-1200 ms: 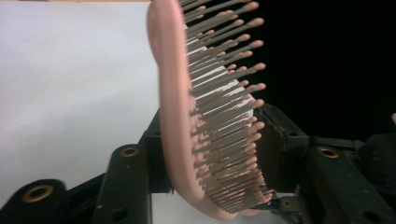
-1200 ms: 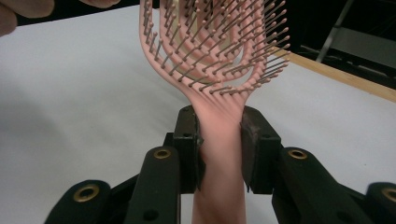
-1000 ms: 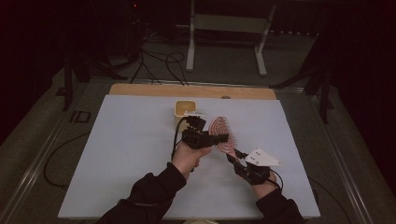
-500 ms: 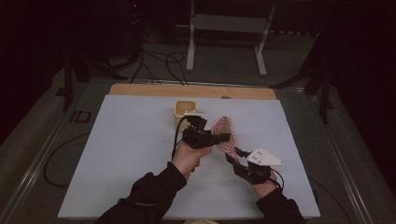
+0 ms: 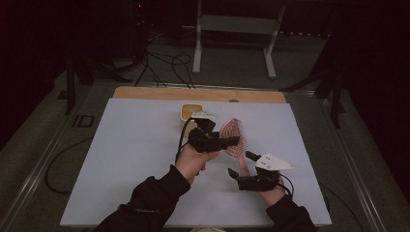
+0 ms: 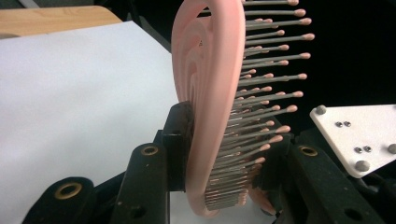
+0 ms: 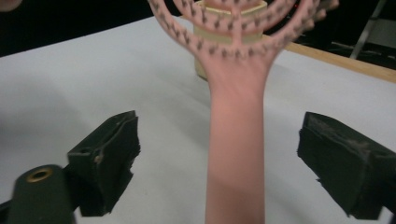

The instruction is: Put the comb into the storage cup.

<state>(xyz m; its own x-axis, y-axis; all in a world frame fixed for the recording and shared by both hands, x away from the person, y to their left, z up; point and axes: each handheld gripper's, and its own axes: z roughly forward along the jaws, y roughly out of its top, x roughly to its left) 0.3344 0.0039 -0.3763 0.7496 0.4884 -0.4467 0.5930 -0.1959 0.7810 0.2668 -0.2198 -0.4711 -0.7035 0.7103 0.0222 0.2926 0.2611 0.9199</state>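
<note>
A pink hairbrush (image 5: 234,134) with a vented head hangs above the white table, head toward the back. My left gripper (image 5: 227,141) is shut on its head; in the left gripper view the jaws press the brush (image 6: 210,93) from back and bristle side, and the gripper (image 6: 224,158) holds it upright. My right gripper (image 5: 241,164) sits just below, at the handle (image 7: 236,140). Its jaws have just been opening: the right gripper (image 7: 224,158) stands open, its pads (image 7: 112,149) well clear of the handle on both sides.
A small beige container (image 5: 191,112) stands on the white table cover (image 5: 135,159) just behind the brush. A wooden strip (image 5: 193,93) runs along the far edge. Cables and a metal stand lie on the dark floor beyond.
The right gripper's jaws have spread apart and let go of the brush handle. The left gripper keeps its hold on the head; both hands stay where they were.
</note>
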